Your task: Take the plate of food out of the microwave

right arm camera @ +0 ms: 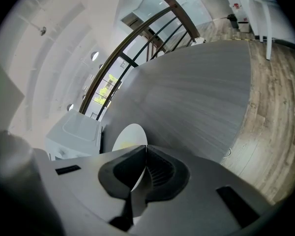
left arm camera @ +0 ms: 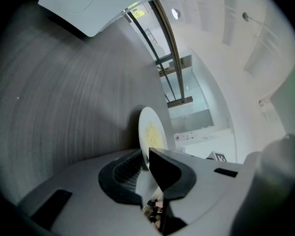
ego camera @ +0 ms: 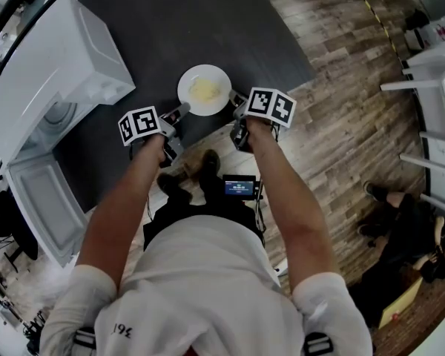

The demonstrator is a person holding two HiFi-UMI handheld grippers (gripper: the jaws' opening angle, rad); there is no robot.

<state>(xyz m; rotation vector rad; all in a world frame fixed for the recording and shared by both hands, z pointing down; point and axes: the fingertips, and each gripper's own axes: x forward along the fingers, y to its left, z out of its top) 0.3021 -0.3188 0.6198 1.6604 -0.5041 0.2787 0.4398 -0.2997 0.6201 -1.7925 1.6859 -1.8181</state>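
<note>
Plate (ego camera: 204,90) of food sits level at the near edge of the table (ego camera: 222,21), your left gripper (ego camera: 184,110) and right gripper (ego camera: 233,102) clamped on its opposite rims, bare tabletop beyond, microwave (ego camera: 67,69) well left.

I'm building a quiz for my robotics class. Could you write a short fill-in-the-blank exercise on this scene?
The plate carries ____ food.
The left gripper and the right gripper each clamp the plate by its ____.
The microwave at the left has its door ____.
Missing words: yellow; rim; open.
</note>
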